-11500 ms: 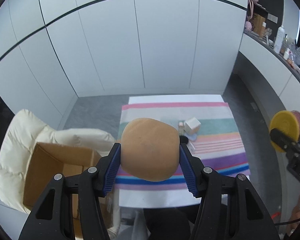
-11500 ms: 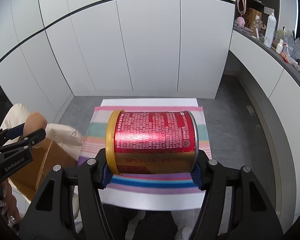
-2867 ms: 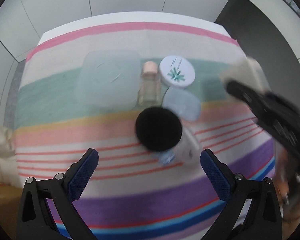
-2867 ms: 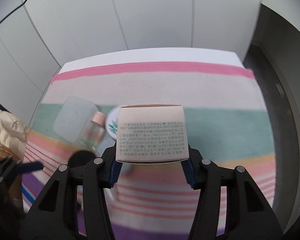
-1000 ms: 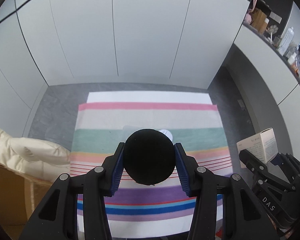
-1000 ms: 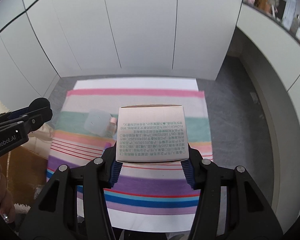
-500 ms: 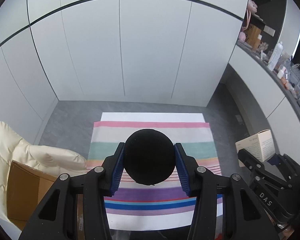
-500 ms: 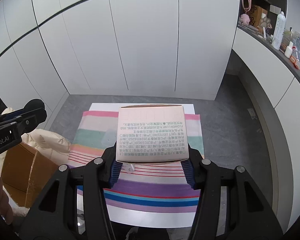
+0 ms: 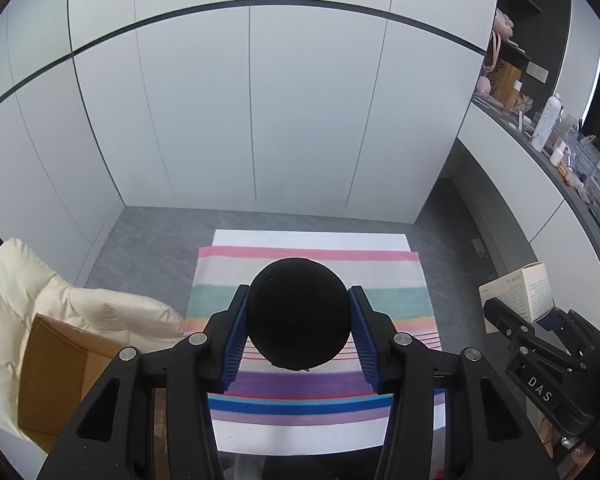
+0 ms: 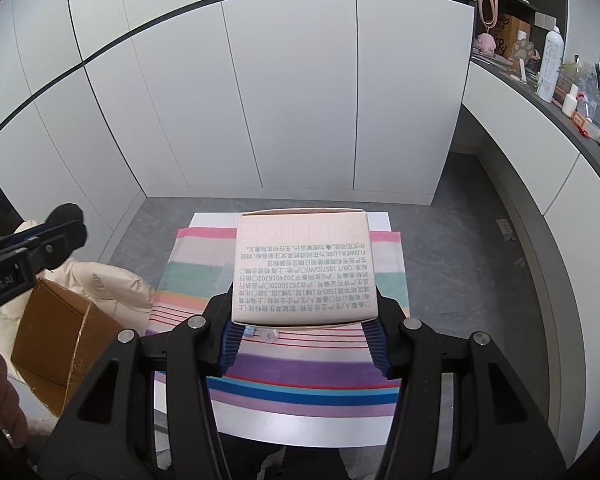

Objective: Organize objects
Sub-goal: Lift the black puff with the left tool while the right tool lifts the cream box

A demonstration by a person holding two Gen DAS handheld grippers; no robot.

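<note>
I hold two claws high above a table covered by a striped cloth of pink, green, purple and blue bands [image 9: 384,272]. My left claw [image 9: 298,330] is clamped on a round, matte black object that looks like a soft puff or lid [image 9: 298,314]; its blue ridged pads press against both sides. My right claw [image 10: 302,332] is clamped on a pale pink cardboard carton printed with small text [image 10: 304,268], gripped near its lower edge, so most of the carton stands clear above the pads.

To my left, beside the table, an open brown cardboard box [image 9: 56,376] sits against a cream padded jacket [image 9: 112,312]. I judge that box to be where both items belong.

A small clear item [image 10: 262,334] lies on the cloth below the carton; I cannot tell what it is.

To do this step well, I would swing the left claw over the box opening first, lower it inside the walls, and only then part the pads. The carton is held low, so I would keep it level and move slowly to stop it tipping. I would keep the two claws well apart while crossing.
</note>
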